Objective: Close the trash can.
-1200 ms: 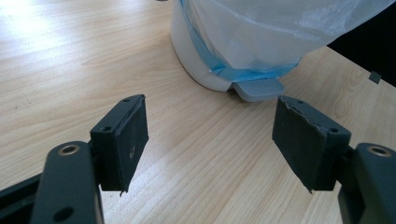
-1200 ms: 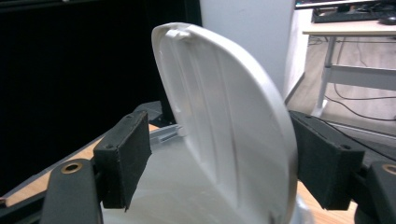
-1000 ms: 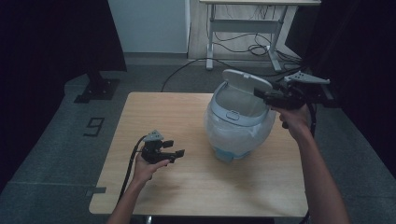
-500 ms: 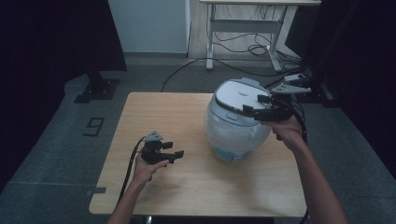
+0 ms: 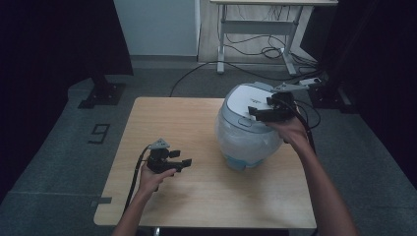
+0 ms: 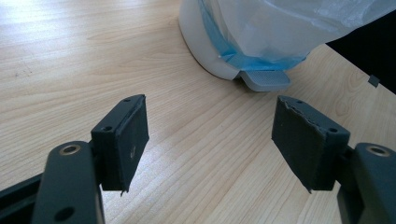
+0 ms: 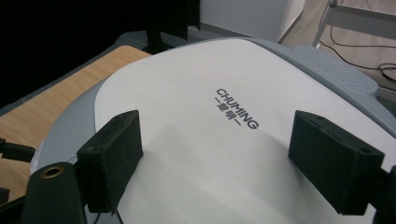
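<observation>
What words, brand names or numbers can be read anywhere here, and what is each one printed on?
"CHUMING": dark capitals on the white lid panel of the round white and grey rice cooker.
Below it, a short line of smaller characters between two dashes, too small to read surely.
"9": a pale digit marked on the grey floor left of the light wooden table.
In the high view the lid's print is a blurred dark mark, not readable.

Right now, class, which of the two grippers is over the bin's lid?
The right gripper: its open jaws sit over the bin's white lid. The left gripper rests low over the table, apart from the bin.
</observation>
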`<state>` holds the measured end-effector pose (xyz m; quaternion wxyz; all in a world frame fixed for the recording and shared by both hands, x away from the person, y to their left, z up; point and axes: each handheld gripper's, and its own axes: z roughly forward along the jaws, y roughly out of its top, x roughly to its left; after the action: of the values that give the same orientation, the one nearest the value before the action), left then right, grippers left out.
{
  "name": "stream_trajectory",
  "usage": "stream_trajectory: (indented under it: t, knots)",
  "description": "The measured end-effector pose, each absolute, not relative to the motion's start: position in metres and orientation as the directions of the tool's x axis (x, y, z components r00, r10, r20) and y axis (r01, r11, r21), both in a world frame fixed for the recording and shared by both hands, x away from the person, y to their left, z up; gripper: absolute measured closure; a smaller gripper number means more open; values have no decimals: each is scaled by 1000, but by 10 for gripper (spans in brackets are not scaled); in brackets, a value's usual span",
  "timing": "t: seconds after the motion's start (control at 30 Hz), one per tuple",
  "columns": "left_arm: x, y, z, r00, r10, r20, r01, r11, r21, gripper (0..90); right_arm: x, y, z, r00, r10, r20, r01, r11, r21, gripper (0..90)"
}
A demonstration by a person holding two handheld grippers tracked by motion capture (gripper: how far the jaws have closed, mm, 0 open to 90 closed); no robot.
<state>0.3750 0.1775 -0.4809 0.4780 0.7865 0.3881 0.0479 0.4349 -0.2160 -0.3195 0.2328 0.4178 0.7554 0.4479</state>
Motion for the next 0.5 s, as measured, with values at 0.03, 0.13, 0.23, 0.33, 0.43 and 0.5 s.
stream_trajectory:
  t: [0.03,0.13,0.23,0.33,0.43,0.5]
  knots:
    - [375,178,-481,695,656,-295,564,-242,790,272,435,-215,-319,-537,843,21,427,250,869,170]
    - [374,179,-480,690,659,-299,567,-235,789,272,433,-214,-320,-529,849,20,425,244,872,171]
    - [375,180,-480,688,662,-298,567,-235,789,272,431,-214,-321,-521,853,20,420,236,876,171]
    - [375,180,-481,687,662,-300,570,-235,788,273,429,-213,-322,-520,854,17,418,237,877,171]
    - [374,179,-481,687,662,-301,572,-235,786,274,427,-212,-321,-517,856,13,420,240,875,171]
    - [374,179,-481,688,661,-299,571,-239,786,274,426,-211,-321,-520,854,11,421,245,873,171]
